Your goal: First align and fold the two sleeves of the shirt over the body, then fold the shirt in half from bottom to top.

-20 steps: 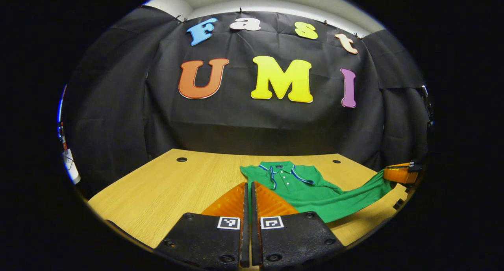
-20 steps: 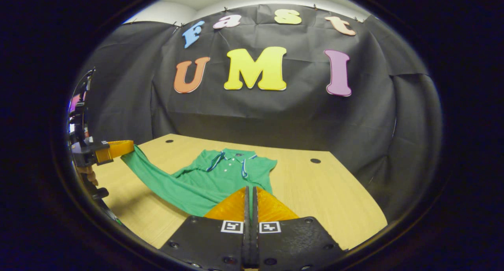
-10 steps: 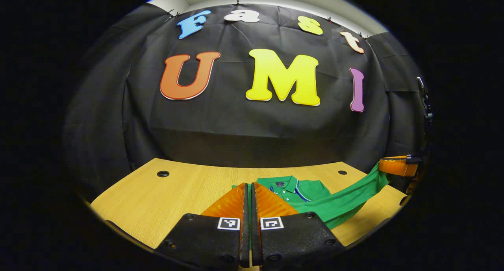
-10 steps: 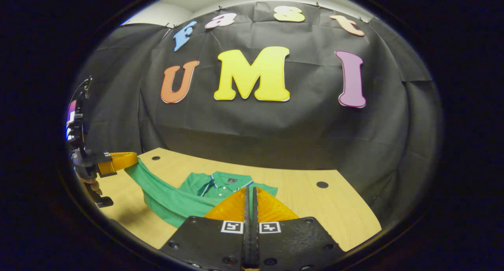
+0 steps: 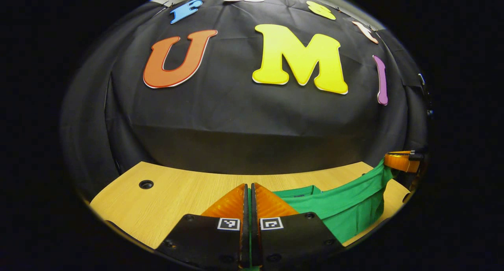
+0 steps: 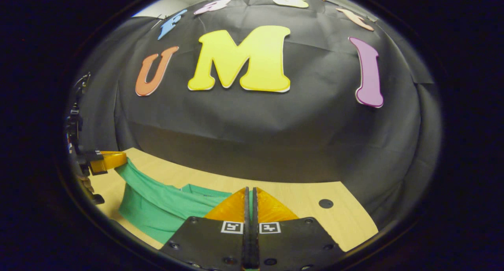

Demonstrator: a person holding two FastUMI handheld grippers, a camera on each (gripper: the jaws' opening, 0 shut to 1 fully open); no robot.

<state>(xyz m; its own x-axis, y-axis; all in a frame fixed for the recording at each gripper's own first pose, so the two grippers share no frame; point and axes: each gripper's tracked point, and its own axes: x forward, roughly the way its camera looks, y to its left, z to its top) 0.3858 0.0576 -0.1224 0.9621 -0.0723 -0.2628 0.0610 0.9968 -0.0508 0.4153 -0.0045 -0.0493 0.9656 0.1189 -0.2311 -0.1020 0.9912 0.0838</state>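
Here, our left gripper [image 5: 249, 192] has its two fingers pressed together, and a thin line of green cloth shows in the slit between them, so we judge that it is pinching the hem of the green knitted polo shirt [image 5: 338, 210]. In the right gripper view, our right gripper [image 6: 249, 196] is pressed together in the same way; a small bit of green shows at the very bottom of its slit, and we take it that this one pinches the hem too.

From each gripper the cloth goes outward as a raised band. In the left gripper view it runs toward 3 o'clock, up to the right gripper seen far off. In the right gripper view it runs toward 9 o'clock, to the far left gripper and the hand [image 6: 87, 181] that holds it.

Under the raised band the rest of the shirt lies on the light wooden table [image 5: 177, 192], and a small part of the collar end shows beyond the band.

We cannot see the sleeves, so we cannot say if they are folded. The bottom-to-top fold seems to be in progress: the hem is lifted above the body, not yet laid down near the collar.
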